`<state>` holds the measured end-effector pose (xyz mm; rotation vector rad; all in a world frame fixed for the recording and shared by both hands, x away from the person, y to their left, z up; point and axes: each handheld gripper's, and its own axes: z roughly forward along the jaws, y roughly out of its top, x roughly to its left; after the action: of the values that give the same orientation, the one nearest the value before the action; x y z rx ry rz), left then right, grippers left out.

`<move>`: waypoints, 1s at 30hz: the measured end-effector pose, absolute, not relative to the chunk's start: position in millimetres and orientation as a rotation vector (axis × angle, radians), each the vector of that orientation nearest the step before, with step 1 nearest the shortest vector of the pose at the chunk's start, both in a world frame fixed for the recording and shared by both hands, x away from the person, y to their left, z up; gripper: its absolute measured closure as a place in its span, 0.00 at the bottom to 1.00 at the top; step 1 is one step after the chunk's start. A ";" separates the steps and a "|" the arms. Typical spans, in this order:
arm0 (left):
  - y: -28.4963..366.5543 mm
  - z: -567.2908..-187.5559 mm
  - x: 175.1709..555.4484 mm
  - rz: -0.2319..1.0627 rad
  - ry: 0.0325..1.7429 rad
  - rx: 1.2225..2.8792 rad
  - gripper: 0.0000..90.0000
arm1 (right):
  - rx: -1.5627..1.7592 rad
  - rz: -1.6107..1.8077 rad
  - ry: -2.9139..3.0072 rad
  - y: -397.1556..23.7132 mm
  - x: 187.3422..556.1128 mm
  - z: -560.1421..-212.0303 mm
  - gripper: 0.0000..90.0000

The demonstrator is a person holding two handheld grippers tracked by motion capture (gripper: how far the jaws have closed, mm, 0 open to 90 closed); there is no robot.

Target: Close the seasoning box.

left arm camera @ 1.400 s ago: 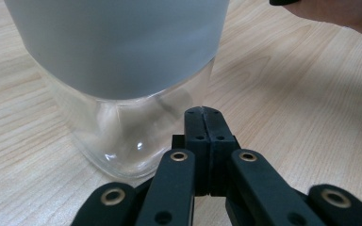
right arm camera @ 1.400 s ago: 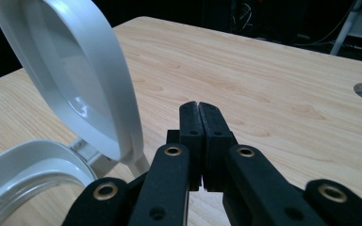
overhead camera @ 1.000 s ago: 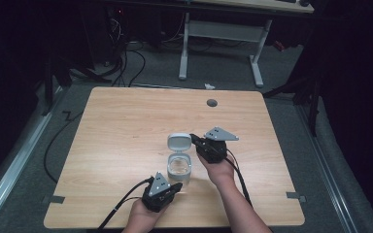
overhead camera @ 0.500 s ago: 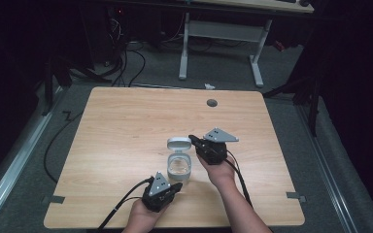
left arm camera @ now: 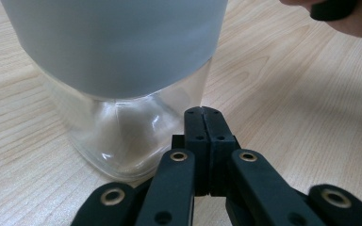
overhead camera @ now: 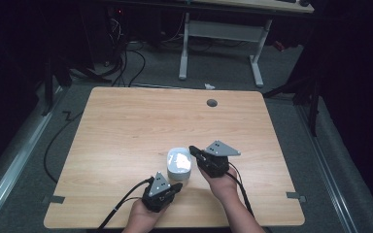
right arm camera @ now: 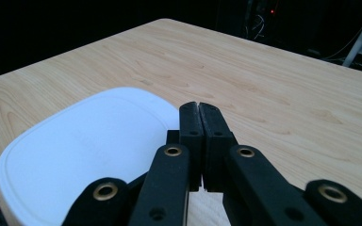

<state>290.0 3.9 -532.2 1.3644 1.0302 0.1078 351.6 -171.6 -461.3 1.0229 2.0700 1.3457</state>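
A small clear container point(overhead camera: 178, 175) with a white lid point(overhead camera: 179, 160) lying flat on top stands on the wooden table point(overhead camera: 126, 126), near the front middle. My right gripper point(overhead camera: 193, 149) is shut with nothing in it, its tips at the lid's right edge; in the right gripper view the tips point(right arm camera: 199, 107) sit just over the rim of the lid point(right arm camera: 85, 146). My left gripper point(overhead camera: 177, 186) is shut and empty, low by the container's front right corner. In the left gripper view its tips point(left arm camera: 202, 111) rest beside the clear wall point(left arm camera: 122, 136) under the white lid band point(left arm camera: 118, 42).
A round cable hole point(overhead camera: 211, 103) sits near the table's far edge. Behind the table stands a white desk frame point(overhead camera: 223, 34), with cables point(overhead camera: 121, 58) on the dark floor. Grey tape tabs point(overhead camera: 296, 196) mark the front corners.
The white lid, upright behind the container a second ago, has swung down and now lies flat on it. My right gripper followed it down and forward. The left gripper barely moved.
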 end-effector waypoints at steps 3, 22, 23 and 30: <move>4.4 -532.0 289.8 0.105 1.026 1.367 0.99 | 1.026 1.348 2.060 -176.7 347.2 -464.0 0.99; 33.3 -515.8 283.7 0.080 0.981 1.427 0.97 | 1.107 1.260 2.048 -205.2 340.3 -474.0 0.98; 38.7 -514.4 285.1 0.090 0.984 1.426 0.97 | 1.112 1.253 2.048 -207.4 340.4 -475.4 0.98; 79.0 -510.6 300.0 0.188 1.041 1.384 0.93 | 1.151 1.211 2.043 -221.7 340.3 -483.1 0.97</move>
<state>300.0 79.0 -510.6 1.3836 1.0408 0.1879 340.3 -221.7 -483.1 1.1512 2.0431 1.2113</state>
